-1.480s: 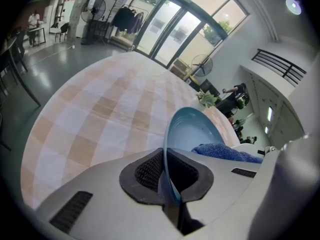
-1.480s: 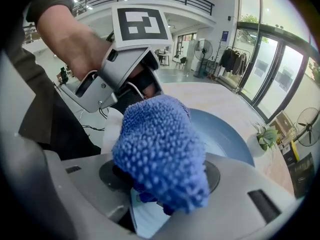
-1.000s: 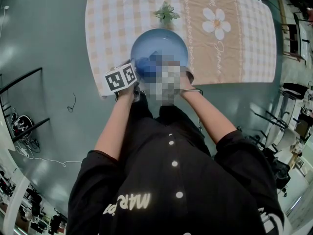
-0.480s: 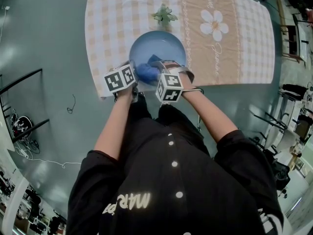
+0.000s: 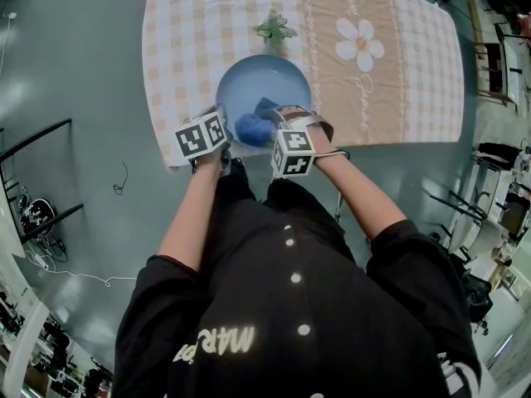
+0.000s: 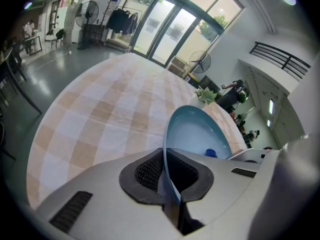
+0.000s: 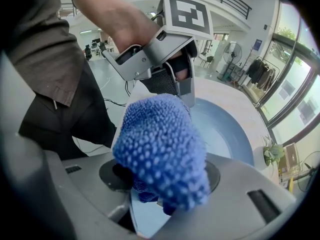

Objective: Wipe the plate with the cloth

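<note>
The plate (image 5: pixel 264 85), pale blue and round, sits on the checked tablecloth (image 5: pixel 398 73), close to its near edge. My left gripper (image 5: pixel 224 129) has its jaws almost together, pinching the plate's near-left rim between the pads. My right gripper (image 5: pixel 267 125) is clamped on the blue nubbly cloth (image 5: pixel 251 128), which bunches over the plate's near rim, just beside the left gripper. A small green plant (image 5: pixel 275 28) stands just beyond the plate's far rim.
</note>
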Demonstrator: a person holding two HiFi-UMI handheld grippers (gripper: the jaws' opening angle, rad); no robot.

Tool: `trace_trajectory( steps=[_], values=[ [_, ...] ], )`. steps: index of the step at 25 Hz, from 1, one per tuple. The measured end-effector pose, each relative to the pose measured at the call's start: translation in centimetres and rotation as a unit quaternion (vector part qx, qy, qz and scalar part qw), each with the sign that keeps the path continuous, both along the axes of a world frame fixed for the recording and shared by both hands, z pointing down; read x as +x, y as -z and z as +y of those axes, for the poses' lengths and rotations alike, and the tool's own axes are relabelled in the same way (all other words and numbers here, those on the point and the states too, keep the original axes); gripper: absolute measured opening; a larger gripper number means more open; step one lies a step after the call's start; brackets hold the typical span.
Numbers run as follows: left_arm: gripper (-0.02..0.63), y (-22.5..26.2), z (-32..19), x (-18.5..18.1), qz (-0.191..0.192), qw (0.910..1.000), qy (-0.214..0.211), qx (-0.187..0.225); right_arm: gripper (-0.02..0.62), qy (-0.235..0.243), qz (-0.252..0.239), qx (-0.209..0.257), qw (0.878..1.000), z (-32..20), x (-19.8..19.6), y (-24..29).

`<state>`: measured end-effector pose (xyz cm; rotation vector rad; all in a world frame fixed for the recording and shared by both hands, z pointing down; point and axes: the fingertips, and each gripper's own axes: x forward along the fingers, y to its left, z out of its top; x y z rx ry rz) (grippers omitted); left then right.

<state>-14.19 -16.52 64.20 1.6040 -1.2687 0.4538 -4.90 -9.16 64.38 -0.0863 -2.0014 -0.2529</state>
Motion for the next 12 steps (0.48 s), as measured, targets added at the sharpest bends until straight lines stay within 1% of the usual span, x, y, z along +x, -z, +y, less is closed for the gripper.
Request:
trace_trajectory(
  steps=[6,12],
  values=[
    [0.031,0.1,0.0,0.1,-0.006,1.0,-0.004,0.0,0.195,0.011,0.01,0.005,1.0,0.1,1.4,0.0],
    [0.031,0.0,0.1,0.1,-0.012,0.9999,-0.007,-0.001,0.195,0.027,0.033,0.012,0.999,-0.3,3.3,-0.3]
  ],
)
